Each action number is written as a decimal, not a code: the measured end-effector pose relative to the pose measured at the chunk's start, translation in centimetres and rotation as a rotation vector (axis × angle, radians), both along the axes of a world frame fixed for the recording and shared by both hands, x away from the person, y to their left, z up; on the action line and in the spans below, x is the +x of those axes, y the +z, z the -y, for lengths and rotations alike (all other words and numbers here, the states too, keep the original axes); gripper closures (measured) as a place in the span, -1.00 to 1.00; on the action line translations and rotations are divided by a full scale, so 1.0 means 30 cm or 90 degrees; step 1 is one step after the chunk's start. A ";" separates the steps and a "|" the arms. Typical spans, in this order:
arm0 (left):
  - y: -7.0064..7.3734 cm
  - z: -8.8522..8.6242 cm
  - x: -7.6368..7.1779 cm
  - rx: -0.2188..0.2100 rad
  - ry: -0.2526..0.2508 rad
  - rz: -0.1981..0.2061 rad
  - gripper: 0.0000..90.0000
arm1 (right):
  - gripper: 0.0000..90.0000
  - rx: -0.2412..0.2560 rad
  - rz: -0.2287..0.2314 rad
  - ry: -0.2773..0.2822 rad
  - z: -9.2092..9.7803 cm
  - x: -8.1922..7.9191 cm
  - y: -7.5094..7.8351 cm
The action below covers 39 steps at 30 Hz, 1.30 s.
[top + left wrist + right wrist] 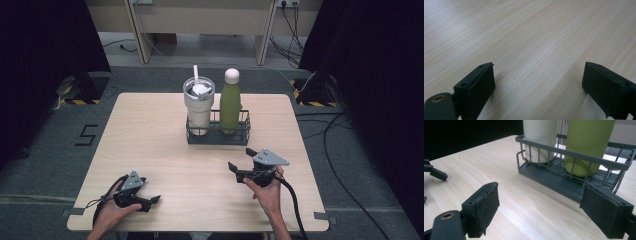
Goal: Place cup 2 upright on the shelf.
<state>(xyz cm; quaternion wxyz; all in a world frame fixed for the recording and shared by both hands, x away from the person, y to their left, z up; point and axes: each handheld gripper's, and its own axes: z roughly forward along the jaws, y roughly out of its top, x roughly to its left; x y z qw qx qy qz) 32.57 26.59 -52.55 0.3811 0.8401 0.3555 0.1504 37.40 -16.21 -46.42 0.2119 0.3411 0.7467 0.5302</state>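
A dark wire rack stands at the table's back centre. It holds a white tumbler with a lid and straw on the left and a green bottle with a pale cap on the right. My right gripper is open in front of the rack, a short way from it, with nothing between its jaws. Its own view shows the rack, the tumbler and the bottle close ahead of the right gripper. My left gripper rests open near the front left, over bare wood.
The light wooden table has bare surface to the left, right and front of the rack. Cables trail from both grippers over the front edge. Dark curtains stand on both sides, and floor cables run at the right. The left gripper's jaw tip shows at the right gripper view's left edge.
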 end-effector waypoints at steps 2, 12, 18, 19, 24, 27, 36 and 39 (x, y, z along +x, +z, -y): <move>0.000 0.000 0.000 0.000 0.000 0.000 -0.77 | -0.66 -0.003 -0.006 0.000 0.001 -0.006 -0.007; 0.000 0.000 -0.001 0.000 0.001 0.000 -0.77 | -0.66 -0.015 -0.018 -0.001 0.008 -0.026 -0.037; 0.000 0.000 -0.001 0.000 0.000 -0.001 -0.77 | -0.66 -0.014 -0.026 -0.003 0.021 -0.039 -0.053; 0.000 0.000 -0.001 0.000 0.000 -0.001 -0.77 | -0.66 -0.015 -0.027 -0.003 0.020 -0.041 -0.055; 0.000 -0.001 -0.001 0.000 0.001 0.000 -0.77 | -0.66 -0.019 -0.035 0.002 0.023 -0.052 -0.066; 0.000 -0.001 -0.002 0.000 0.001 0.000 -0.77 | -0.66 -0.019 -0.038 0.006 0.026 -0.058 -0.073; 0.000 -0.001 -0.002 0.000 0.001 -0.001 -0.77 | -0.66 -0.032 -0.054 0.002 0.037 -0.078 -0.098; 0.000 -0.001 -0.003 0.000 0.001 0.000 -0.77 | -0.66 -0.044 -0.057 0.007 0.039 -0.084 -0.105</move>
